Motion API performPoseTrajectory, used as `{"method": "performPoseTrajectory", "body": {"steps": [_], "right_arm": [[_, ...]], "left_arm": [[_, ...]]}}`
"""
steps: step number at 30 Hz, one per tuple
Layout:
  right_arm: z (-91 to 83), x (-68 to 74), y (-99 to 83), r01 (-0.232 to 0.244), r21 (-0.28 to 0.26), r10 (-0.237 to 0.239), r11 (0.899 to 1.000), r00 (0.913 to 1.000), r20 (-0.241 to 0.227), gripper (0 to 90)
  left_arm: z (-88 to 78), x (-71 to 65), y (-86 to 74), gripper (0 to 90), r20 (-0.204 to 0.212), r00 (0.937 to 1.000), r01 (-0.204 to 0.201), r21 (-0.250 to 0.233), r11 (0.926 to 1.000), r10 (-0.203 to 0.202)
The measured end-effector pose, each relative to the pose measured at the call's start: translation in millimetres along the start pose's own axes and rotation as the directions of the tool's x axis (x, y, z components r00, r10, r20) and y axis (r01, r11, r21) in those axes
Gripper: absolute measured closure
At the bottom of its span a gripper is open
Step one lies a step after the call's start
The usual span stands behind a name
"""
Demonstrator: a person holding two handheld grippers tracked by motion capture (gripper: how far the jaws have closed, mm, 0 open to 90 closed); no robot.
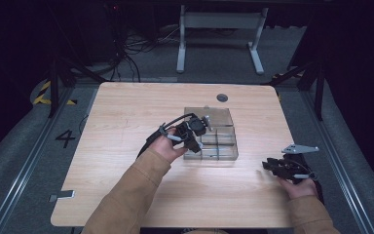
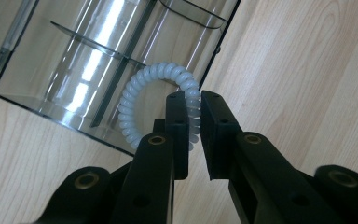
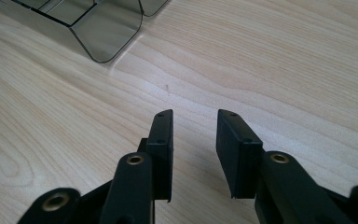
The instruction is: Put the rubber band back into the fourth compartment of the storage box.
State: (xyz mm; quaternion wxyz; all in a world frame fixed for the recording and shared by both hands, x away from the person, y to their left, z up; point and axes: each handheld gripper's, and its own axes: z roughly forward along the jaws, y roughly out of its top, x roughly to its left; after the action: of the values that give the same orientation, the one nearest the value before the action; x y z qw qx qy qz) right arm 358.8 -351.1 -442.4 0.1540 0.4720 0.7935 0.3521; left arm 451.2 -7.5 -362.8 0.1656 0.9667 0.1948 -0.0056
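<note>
Left gripper (image 2: 193, 105): centre frame, angled over the clear organiser (image 2: 74, 70), jaws clamped on a white coil hair tie (image 2: 135, 88).
Right gripper (image 3: 193, 121): lower right of the high view, low over the table (image 3: 284, 70), jaws apart, empty.

1. A light wooden table (image 1: 126, 146) with rounded corners is seen in the high view; a dark round grommet (image 1: 222, 97) is set near its far edge.
2. A clear plastic organiser (image 1: 219, 117) with compartments is placed directly on the tabletop, right of centre; its smoky corner (image 3: 107, 37) is shown in the right gripper view.
</note>
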Motion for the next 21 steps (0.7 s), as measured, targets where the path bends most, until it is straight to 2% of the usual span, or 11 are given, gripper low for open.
{"method": "performPoseTrajectory", "body": {"steps": [16,21], "right_arm": [[-2.9,-1.8,-4.7,-0.017,0.007,0.017,1.000,0.9998,0.006,66.7],[-4.2,-2.1,-6.2,-0.023,0.010,0.023,1.000,0.9997,0.008,66.6]], "left_arm": [[12.1,15.1,0.8,82.2,0.029,0.9991,0.030,0.011,0.9995,-0.031],[15.6,16.9,1.7,82.2,0.035,0.9990,0.026,0.019,0.9995,-0.027]]}}
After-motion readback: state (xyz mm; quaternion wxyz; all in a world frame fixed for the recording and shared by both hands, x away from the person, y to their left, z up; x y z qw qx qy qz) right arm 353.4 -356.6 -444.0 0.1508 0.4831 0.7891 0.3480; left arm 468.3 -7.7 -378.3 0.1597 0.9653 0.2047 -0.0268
